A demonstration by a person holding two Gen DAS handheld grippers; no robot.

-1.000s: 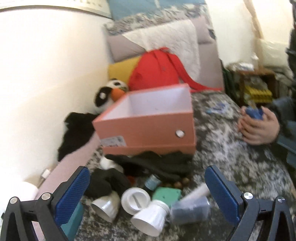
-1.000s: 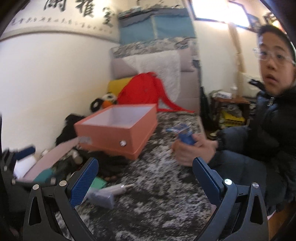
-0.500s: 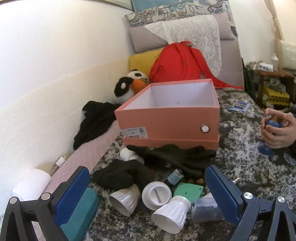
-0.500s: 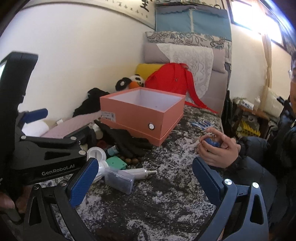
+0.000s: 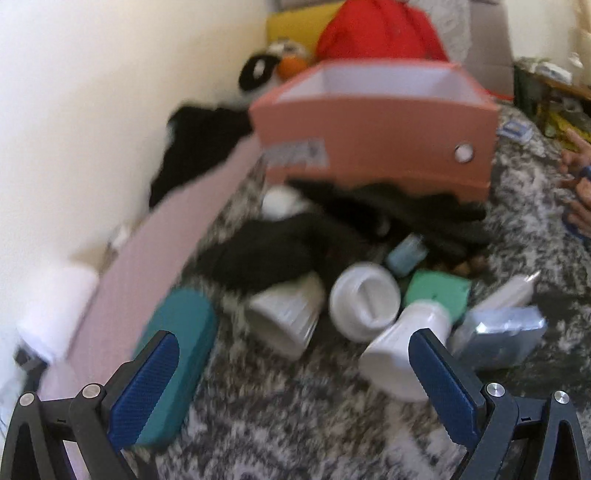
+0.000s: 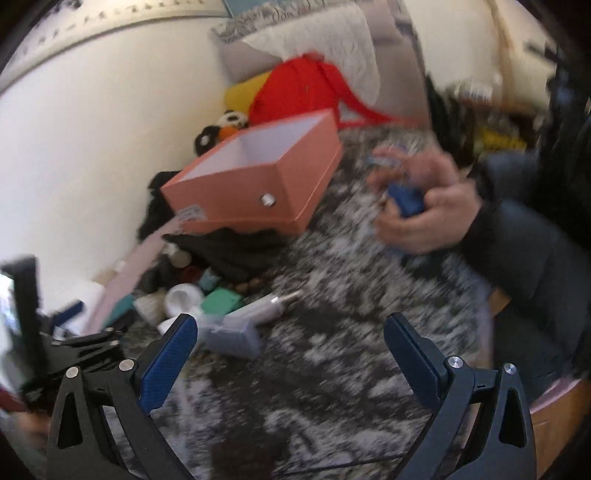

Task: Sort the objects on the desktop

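Left wrist view: left gripper spread wide, empty, above white lamp heads — orange box behind; right gripper likewise apart, empty.

Motion blur softens both views: label on the salmon box unreadable; plush toy behind it reduced to smeared black, white and orange. Red backpack cut by the top edge of the left wrist view; black cloth hides the box's lower front edge; hand clipped at the right edge. In the right wrist view, the blue item is part covered by fingers, its identity unclear.
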